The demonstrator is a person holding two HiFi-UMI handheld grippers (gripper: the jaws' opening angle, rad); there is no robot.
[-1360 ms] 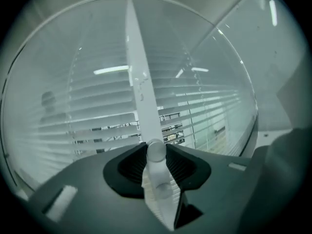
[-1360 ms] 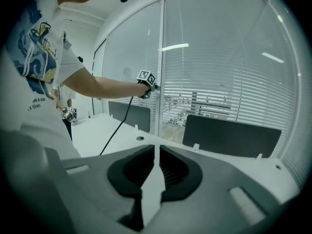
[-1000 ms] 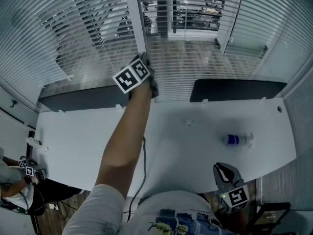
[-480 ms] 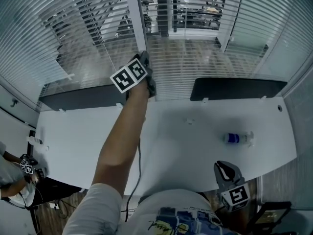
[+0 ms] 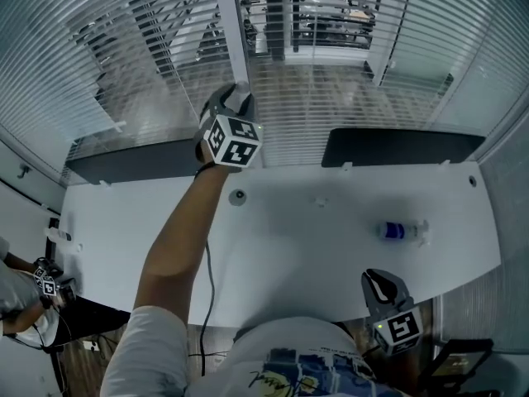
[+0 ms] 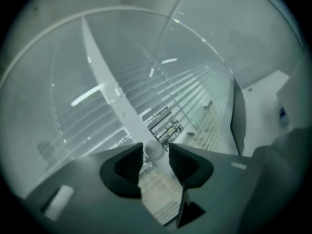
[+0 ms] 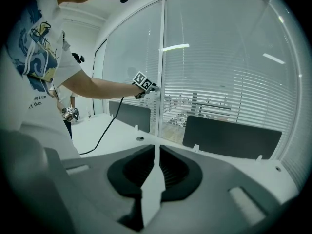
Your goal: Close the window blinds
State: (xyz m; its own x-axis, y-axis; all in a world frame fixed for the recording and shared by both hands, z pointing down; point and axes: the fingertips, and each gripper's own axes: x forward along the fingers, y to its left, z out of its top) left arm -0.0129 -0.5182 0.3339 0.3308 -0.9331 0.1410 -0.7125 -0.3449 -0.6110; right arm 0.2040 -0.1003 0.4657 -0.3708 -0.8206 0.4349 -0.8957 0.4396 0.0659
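The left gripper [image 5: 234,99] is stretched up to the window at the upper middle of the head view. That is where the white rod [image 6: 155,149] hangs beside the window post [image 5: 225,23]. In the left gripper view the rod's round end sits between the fingers. They have just been opening and now stand wide, loosely on either side of the rod instead of clamping it, probably to let go for a fresh grip.

The blinds [image 5: 331,114] fill the top of the head view. Buildings outside show through their slats, so they look only partly shut.

The right gripper [image 5: 378,286] hangs at the lower right, off the worktop [image 5: 289,255], with its fingers closed on nothing. It seems kept out of the way. A small bottle [image 5: 402,235] lies on the worktop, apart from both.
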